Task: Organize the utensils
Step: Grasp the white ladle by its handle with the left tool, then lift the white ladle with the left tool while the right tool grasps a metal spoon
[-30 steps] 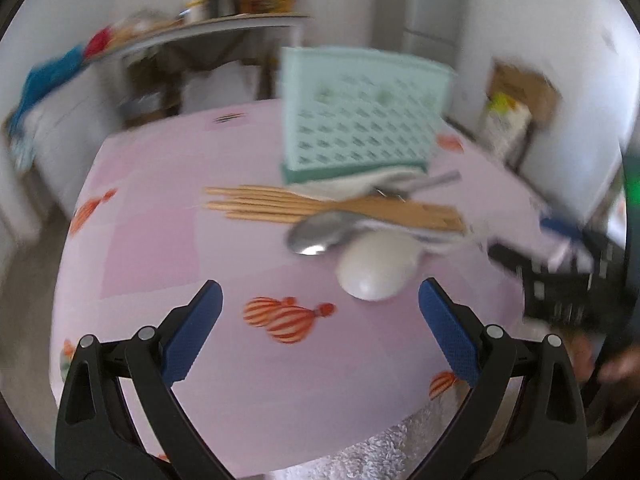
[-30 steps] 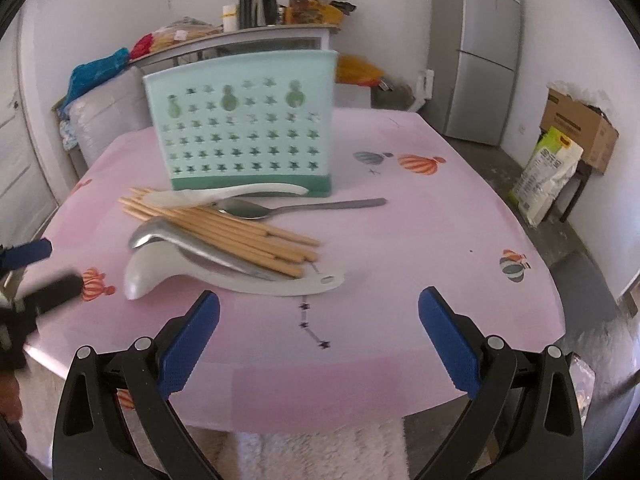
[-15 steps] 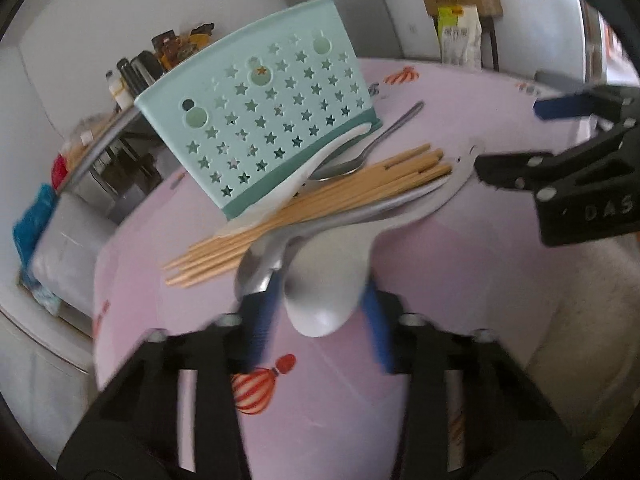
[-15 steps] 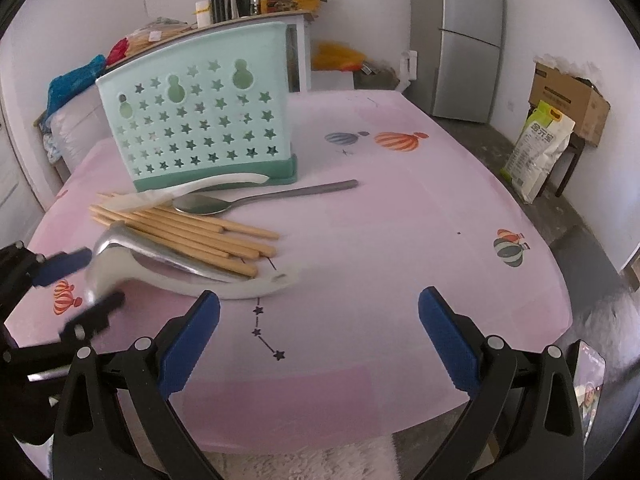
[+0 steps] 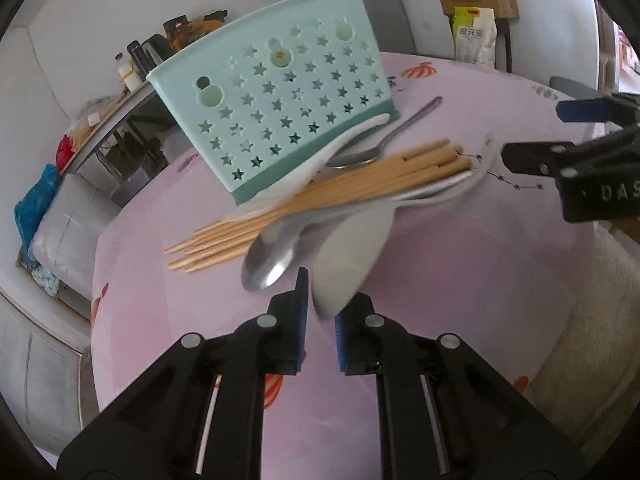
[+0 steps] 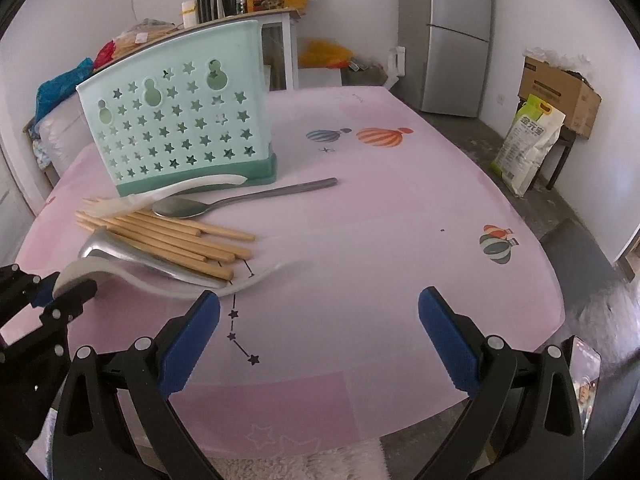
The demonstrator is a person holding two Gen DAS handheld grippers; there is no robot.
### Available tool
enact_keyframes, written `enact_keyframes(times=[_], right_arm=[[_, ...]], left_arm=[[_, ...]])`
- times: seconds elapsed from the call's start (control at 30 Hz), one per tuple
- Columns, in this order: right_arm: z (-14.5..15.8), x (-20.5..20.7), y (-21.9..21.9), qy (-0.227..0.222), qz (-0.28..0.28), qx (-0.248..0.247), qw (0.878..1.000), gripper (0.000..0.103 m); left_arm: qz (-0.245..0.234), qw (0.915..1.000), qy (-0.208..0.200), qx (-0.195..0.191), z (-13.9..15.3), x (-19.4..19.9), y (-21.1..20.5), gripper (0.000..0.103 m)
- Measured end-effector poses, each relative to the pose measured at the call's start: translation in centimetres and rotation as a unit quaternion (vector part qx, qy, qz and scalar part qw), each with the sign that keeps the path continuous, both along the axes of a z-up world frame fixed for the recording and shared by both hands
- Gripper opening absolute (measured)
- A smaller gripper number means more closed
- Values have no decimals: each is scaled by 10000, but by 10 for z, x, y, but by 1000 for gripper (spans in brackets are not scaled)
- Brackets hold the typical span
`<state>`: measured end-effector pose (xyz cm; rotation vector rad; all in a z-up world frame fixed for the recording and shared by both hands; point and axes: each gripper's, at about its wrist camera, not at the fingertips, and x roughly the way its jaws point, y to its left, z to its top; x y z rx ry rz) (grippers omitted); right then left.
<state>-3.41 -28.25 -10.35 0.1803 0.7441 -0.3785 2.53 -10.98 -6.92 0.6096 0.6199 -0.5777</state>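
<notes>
Two views, left wrist first. Left gripper [image 5: 318, 312] has its blue fingers [image 5: 301, 300] pinched on the bowl of the white ladle [image 5: 352, 256], which looks lifted and blurred; its long handle runs back under the other utensils toward the right gripper [image 5: 576, 136], seen at the right edge w/ fingers apart. Just left of the ladle bowl lies a big metal spoon [image 5: 268, 262], bowl near the fingers. Over both handles sits a bundle of wooden chopsticks [image 5: 320, 204], tips pointing left. Behind them a white ceramic spoon [image 5: 320, 160] and a small metal spoon [image 5: 384, 140] lie against the foot of the mint star-hole utensil holder [image 5: 276, 108], upright on the pink worktop [image 5: 160, 300].

Right wrist view: right gripper [image 6: 318, 340] w/ fingers [image 6: 192, 340] spread wide, gripping nothing, above bare pink worktop [image 6: 380, 240]. Left gripper [image 6: 52, 296] is at the left edge, closed on the white ladle [image 6: 168, 282] bowl; ladle handle curves right, its tip just ahead of the right gripper's left finger. Big metal spoon [image 6: 132, 256] lies on it, chopsticks [image 6: 172, 232] across that. Small metal spoon [image 6: 224, 204] and white ceramic spoon [image 6: 172, 192] lie just in front of the utensil holder [image 6: 176, 120]. Fridge [image 6: 456, 36] and cardboard box [image 6: 556, 92] stand by the back wall.
</notes>
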Motion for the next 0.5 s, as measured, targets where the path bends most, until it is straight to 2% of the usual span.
enact_keyframes(times=[0.17,0.27,0.4,0.5], right_arm=[[1,0,-4,-31,-71,-18,10000,97],[3,-1,-6,-82,-132,-17,9999,97],[8,-4,-10,-134,-193,31,9997,97],[23,-16,-13,-500,-316,-162,9981,97]], left_arm=[[-115,9994,-74,-332,19,-10,10,6],[-184,9971,203,-714,28,-12,20,6],[-11,9922,636,-1071,29,-5,34,5],[117,9863,805,-1437,43,-4,54,4]])
